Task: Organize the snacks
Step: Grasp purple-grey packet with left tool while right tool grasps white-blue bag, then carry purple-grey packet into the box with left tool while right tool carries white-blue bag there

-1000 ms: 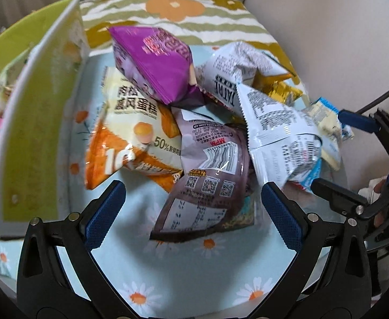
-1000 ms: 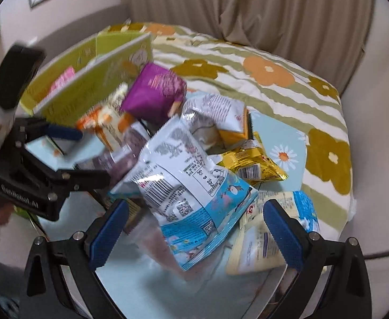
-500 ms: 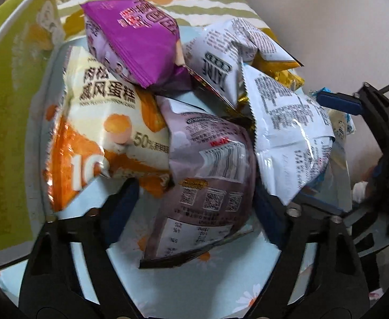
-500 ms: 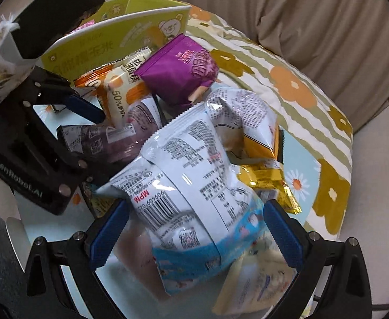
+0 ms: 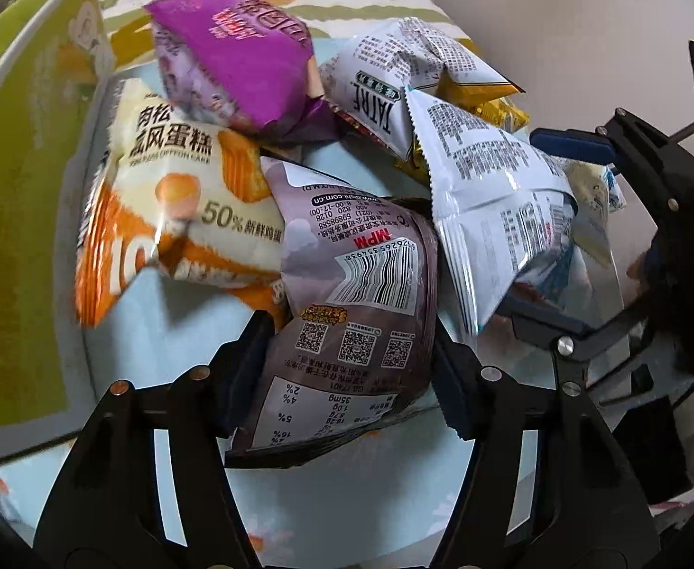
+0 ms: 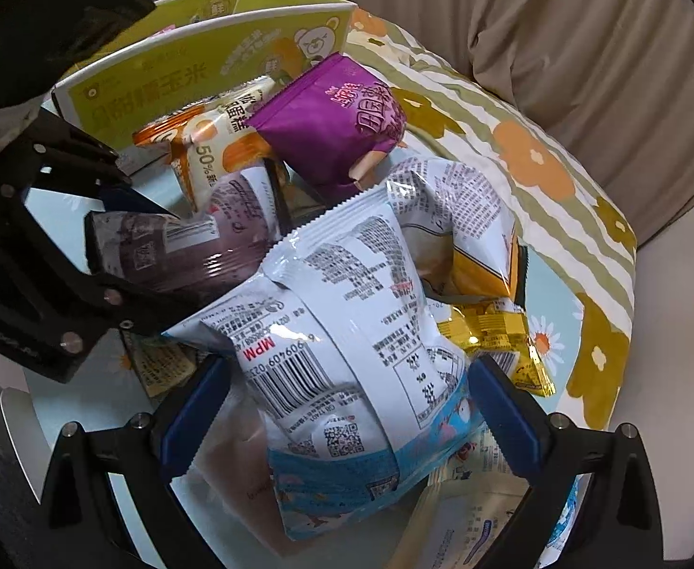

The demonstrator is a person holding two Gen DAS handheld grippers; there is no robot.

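A pile of snack packets lies on a light blue daisy-print table [image 5: 176, 341]. My left gripper [image 5: 347, 370] is shut on a mauve-brown packet [image 5: 356, 294], its pads pressing both sides; it also shows in the right wrist view [image 6: 180, 251]. My right gripper [image 6: 342, 408] is open, its pads on either side of a white and blue packet [image 6: 347, 332], which also shows in the left wrist view [image 5: 494, 208]. A purple packet [image 5: 237, 61], an orange and white cake packet [image 5: 171, 199] and a white TATRE packet [image 5: 394, 80] lie behind.
A yellow-green cardboard box [image 5: 19, 175] stands open at the left, also in the right wrist view [image 6: 195, 71]. Yellow packets [image 6: 494, 327] and a pale packet [image 6: 470, 521] lie at the right. A flowered blanket [image 6: 527, 161] and a curtain lie beyond.
My left gripper moved forward and closed on the mauve-brown packet. My right gripper moved in around the white and blue packet, its jaws narrowing a little but still open.
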